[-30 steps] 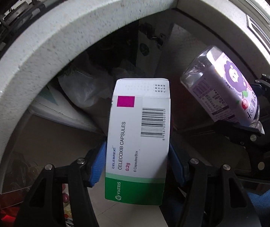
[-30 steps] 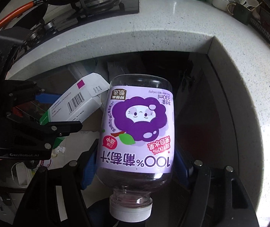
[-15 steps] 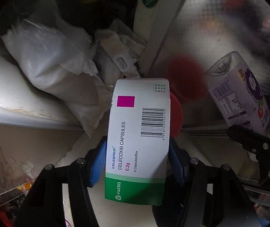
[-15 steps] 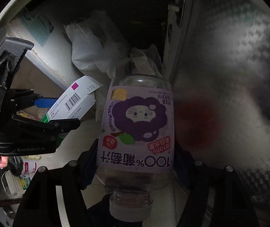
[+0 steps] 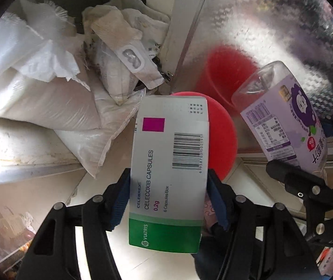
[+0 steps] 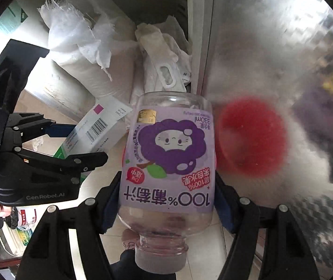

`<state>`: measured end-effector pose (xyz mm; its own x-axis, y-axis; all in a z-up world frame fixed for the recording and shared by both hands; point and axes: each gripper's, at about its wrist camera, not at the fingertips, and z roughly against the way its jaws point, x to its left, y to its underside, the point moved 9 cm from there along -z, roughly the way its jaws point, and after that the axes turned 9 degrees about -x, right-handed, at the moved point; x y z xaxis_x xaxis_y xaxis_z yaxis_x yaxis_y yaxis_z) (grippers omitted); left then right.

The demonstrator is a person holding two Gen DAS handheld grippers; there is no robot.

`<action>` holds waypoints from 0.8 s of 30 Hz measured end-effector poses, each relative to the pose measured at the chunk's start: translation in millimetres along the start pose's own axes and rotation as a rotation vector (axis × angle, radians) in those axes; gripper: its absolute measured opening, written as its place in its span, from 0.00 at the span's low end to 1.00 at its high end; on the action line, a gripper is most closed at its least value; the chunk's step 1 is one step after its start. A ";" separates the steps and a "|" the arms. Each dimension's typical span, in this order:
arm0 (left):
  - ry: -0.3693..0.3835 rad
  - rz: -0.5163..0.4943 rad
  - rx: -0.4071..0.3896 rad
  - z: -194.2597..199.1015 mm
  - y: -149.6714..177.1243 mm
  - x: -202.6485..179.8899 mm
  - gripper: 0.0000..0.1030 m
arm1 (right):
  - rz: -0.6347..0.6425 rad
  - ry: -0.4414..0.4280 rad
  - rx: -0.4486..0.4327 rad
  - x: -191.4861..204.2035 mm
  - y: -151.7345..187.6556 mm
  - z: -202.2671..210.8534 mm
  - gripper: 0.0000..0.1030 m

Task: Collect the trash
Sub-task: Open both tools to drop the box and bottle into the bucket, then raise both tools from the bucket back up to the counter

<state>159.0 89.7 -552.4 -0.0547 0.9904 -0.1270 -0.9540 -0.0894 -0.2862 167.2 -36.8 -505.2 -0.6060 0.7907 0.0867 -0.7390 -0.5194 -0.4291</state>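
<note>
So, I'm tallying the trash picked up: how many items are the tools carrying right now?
2. A medicine box is clamped in the left tool, and a grape juice bottle is clamped upside down in the right tool. Other trash may be hidden.

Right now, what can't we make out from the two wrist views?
- Red bin: left wrist view, the medicine box in the left gripper covers most of it, so its contents and whether it is open are unseen.
- Right wrist view: the juice bottle in the right gripper hides the bin; only a blurred red reflection shows on the steel panel.
- Items at the lower left edges: too dark and small.
</note>
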 end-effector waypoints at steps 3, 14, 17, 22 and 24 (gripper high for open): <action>0.017 -0.013 -0.015 0.1 -1.8 -2.9 0.85 | 0.008 -0.006 0.005 -3.8 3.0 -5.0 0.66; 0.044 0.001 -0.034 2.7 3.6 3.5 1.00 | 0.038 0.030 -0.008 -12.3 7.1 4.9 1.00; 0.042 -0.010 -0.042 10.0 7.8 4.0 1.00 | 0.040 0.035 -0.010 -10.8 5.2 8.3 1.00; 0.043 -0.013 -0.048 28.4 11.2 3.9 1.00 | 0.039 0.038 -0.017 -5.5 0.0 17.5 1.00; 0.027 -0.014 -0.056 39.6 10.7 4.6 1.00 | 0.046 0.037 -0.021 -1.9 -2.3 23.6 1.00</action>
<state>136.9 97.5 -518.5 -0.0325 0.9885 -0.1476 -0.9367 -0.0817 -0.3406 163.0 -44.8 -483.1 -0.6275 0.7779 0.0339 -0.7042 -0.5484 -0.4509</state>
